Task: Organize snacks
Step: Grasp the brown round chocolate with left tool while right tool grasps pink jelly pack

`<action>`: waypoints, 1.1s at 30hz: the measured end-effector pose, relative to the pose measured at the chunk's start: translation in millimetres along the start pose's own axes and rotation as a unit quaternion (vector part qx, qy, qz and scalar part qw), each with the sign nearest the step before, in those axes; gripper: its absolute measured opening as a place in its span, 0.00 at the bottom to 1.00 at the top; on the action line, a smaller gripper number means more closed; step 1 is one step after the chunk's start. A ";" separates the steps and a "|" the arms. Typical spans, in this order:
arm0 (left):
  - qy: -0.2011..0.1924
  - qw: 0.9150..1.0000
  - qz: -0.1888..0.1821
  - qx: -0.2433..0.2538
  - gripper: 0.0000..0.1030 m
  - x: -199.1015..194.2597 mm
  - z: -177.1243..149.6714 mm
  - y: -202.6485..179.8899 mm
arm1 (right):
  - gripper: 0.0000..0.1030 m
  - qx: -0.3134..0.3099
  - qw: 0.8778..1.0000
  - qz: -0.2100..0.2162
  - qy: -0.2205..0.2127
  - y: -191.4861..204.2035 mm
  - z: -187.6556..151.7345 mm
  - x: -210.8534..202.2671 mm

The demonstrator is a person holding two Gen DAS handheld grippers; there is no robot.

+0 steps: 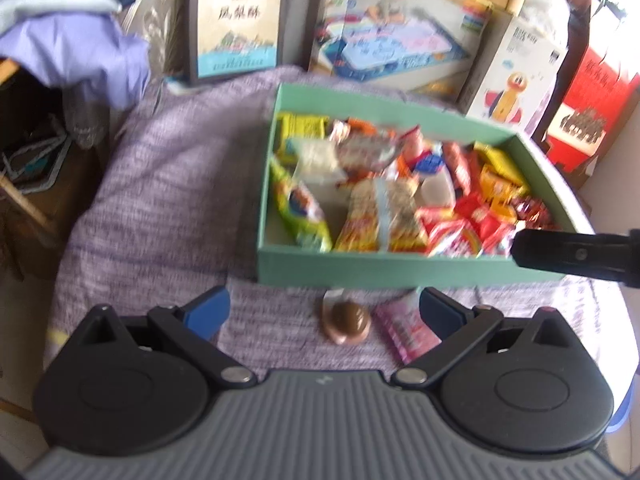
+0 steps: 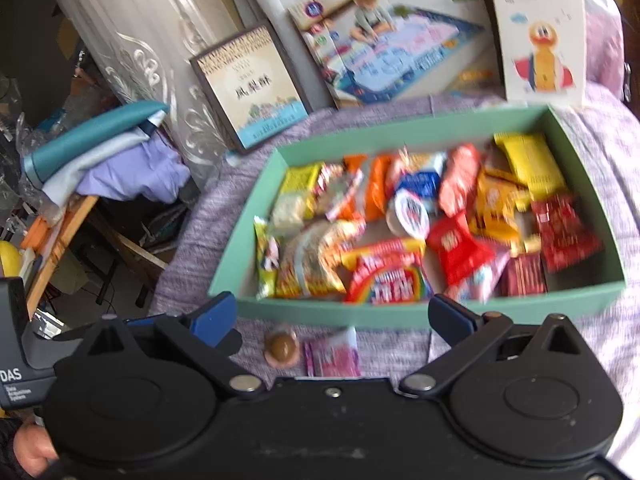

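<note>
1. My left claw (image 1: 324,312) gapes wide, empty; my right claw (image 2: 332,320) likewise.
2. Brown candy (image 1: 346,322) and pink packet (image 1: 402,330) lie between my left claw's fingers, just short of the green box (image 1: 400,270).
3. Best approach, I judge: straddle one item only, then pinch.

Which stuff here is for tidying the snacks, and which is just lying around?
For the job:
green box full of snacks
brown candy on the purple cloth
pink packet beside it
left claw and right claw, both open

Just lying around:
framed picture
play mat box
duck toy box
folded clothes
</note>
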State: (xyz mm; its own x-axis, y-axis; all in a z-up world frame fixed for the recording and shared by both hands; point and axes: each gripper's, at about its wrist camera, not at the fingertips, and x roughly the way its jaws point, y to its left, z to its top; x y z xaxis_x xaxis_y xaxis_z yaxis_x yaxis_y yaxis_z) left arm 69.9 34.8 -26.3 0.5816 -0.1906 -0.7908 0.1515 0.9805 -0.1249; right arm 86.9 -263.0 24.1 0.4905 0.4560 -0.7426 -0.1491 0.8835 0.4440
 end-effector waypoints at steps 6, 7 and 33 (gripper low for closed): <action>0.021 1.000 0.013 0.001 1.00 22.0 -15.5 0.2 | 1.00 0.034 0.999 -0.010 0.030 -19.1 -25.2 11.8; 0.023 1.000 0.014 0.000 1.00 25.3 -16.6 -0.3 | 1.00 0.038 0.999 -0.011 0.035 -21.7 -28.8 13.7; 0.028 0.998 0.047 0.003 0.91 47.2 -25.1 28.9 | 0.87 -0.092 0.992 -0.046 0.066 27.4 -48.5 66.5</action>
State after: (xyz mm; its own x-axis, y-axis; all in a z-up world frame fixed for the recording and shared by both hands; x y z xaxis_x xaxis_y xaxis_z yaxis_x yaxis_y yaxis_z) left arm 81.6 55.3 -82.2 0.5481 -0.0940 -0.8311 0.1022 0.9937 -0.0450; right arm 73.8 -203.3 -37.5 0.3944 0.3709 -0.8408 -0.2692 0.9214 0.2803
